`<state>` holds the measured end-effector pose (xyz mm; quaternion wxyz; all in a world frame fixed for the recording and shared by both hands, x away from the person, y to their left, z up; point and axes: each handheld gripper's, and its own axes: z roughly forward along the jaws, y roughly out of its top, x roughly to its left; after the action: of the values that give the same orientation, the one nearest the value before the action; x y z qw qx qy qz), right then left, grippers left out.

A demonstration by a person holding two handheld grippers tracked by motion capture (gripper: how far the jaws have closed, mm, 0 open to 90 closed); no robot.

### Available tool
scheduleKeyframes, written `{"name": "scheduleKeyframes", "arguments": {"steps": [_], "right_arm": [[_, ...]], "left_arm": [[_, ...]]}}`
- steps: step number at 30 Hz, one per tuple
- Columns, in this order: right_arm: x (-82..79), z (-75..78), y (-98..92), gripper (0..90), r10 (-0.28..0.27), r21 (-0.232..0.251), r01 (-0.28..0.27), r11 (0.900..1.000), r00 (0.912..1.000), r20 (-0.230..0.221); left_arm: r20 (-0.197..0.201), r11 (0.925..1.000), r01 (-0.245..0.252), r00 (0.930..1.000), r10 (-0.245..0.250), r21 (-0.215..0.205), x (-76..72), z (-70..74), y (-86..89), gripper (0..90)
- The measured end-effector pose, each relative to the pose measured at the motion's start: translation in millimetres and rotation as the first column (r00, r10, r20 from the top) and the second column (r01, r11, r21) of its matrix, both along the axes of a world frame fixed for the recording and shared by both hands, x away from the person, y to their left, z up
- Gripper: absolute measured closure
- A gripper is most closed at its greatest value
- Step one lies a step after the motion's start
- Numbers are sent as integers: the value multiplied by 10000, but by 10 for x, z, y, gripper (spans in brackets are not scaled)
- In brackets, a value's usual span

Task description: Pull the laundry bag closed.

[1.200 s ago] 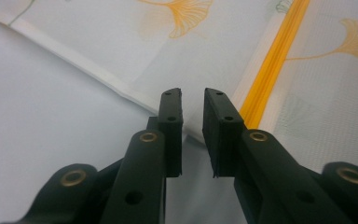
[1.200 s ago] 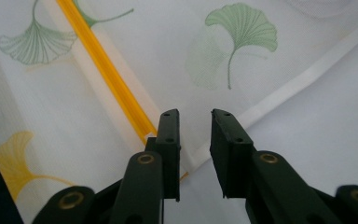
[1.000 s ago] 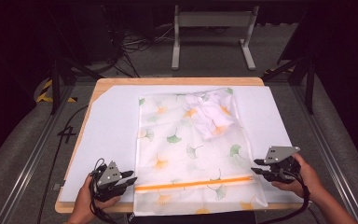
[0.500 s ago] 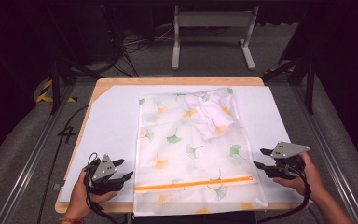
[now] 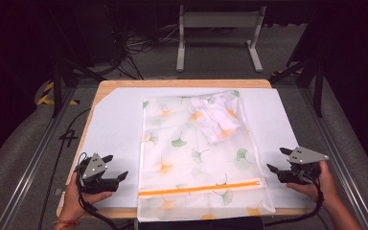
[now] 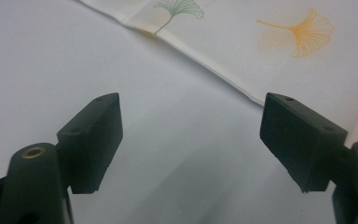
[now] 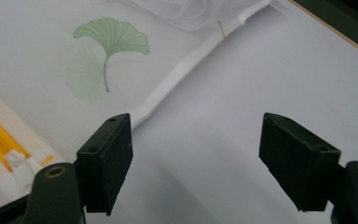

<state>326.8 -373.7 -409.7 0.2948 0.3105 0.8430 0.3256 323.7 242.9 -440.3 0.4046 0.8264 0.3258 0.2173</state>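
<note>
A translucent mesh bag (image 5: 196,158) printed with green and orange ginkgo leaves lies flat along the table's middle. An orange zipper (image 5: 201,188) crosses its near end, and a crumpled white garment (image 5: 218,120) sits inside near the far end. My left gripper (image 5: 116,166) hovers open over the white sheet, left of the bag; its own view has the bag's edge (image 6: 205,65) ahead and nothing between the jaws. My right gripper (image 5: 279,160) stands open just right of the zipper's end, with the bag's hem (image 7: 177,79) and zipper end (image 7: 9,154) to its left.
A white sheet (image 5: 115,124) covers most of the wooden table (image 5: 172,83). A metal frame (image 5: 218,28) and cables stand on the dark floor beyond the far edge. Rails run along both sides of the table.
Both grippers have drawn outward, away from the bag's zipper end, the left toward the left edge and the right toward the right edge. The bag lies unmoved.
</note>
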Motion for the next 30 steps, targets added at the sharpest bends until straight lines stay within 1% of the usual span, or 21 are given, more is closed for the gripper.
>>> {"name": "scheduleKeyframes", "arguments": {"steps": [2,4,6,7,8,9,10,12,14,15,17,18,19,20,22,24,26,27,28,29,30], "right_arm": [[4,-29,-38,238,-193,119,192,9997,9998,46],[4,-59,-82,221,-381,251,378,9990,9992,106],[-13,-82,-121,204,-504,412,498,9979,9986,136],[-20,-93,-136,197,-581,450,574,9973,9982,127],[-33,-111,-165,172,-788,529,778,9956,9968,163],[-40,-120,-181,151,-943,642,930,9936,9954,181],[-51,-131,-206,140,-1113,816,1095,9906,9936,178],[-68,-156,-258,127,-1372,1108,1355,9846,9905,77],[-91,-176,-305,126,-1503,1183,1481,9819,9886,105],[-102,-183,-330,125,-1609,1301,1577,9789,9869,148],[-119,-199,-373,129,-1734,1750,1687,9700,9848,120],[-129,-207,-390,130,-1869,1831,1803,9664,9822,192],[-147,-212,-403,143,-2009,1883,1882,9639,9783,505],[-169,-216,-420,151,-2129,2084,1933,9588,9741,760],[-171,-227,-435,146,-2338,2138,2130,9534,9693,767],[-166,-242,-451,144,-2247,2220,2049,9533,9721,679],[-167,-264,-469,143,-2340,2206,2160,9511,9705,585],[-170,-269,-477,143,-2347,2267,2170,9495,9705,542],[-170,-273,-479,142,-2360,2284,2188,9487,9704,506],[-172,-275,-480,140,-2385,2223,2215,9495,9697,523],[-175,-276,-481,140,-2384,2189,2211,9504,9695,561]], "left_arm": [[71,10000,-74,9999,74,11,-3,-9,49,211],[161,9998,-194,9997,195,-93,-7,-14,100,204],[144,9992,-281,9995,285,-272,-3,-21,130,194],[198,9988,-314,9993,322,-371,4,-27,146,187],[200,9988,-320,9993,327,-366,7,-29,151,179],[190,9991,-314,9993,319,-268,11,-31,154,176],[196,9991,-344,9992,349,-233,14,-37,153,173],[257,9989,-360,9990,368,-302,21,-45,159,156],[168,9983,-383,9991,391,-449,35,-55,172,149],[182,9979,-419,9989,429,-495,44,-57,177,144],[162,9974,-465,9987,475,-550,53,-56,176,142],[172,9966,-497,9986,510,-658,58,-59,179,136],[176,9955,-528,9984,543,-788,62,-64,187,133],[114,9945,-534,9984,547,-896,62,-69,194,133],[171,9931,-604,9979,624,-1004,52,-71,201,131],[255,9912,-658,9973,692,-1148,34,-64,218,131],[339,9875,-779,9960,832,-1369,18,-54,238,129],[283,9859,-812,9959,863,-1464,14,-51,240,129],[357,9863,-811,9956,871,-1437,17,-44,242,127],[382,9846,-817,9953,886,-1549,13,-44,235,123],[391,9843,-800,9954,872,-1574,12,-45,232,121]]}}
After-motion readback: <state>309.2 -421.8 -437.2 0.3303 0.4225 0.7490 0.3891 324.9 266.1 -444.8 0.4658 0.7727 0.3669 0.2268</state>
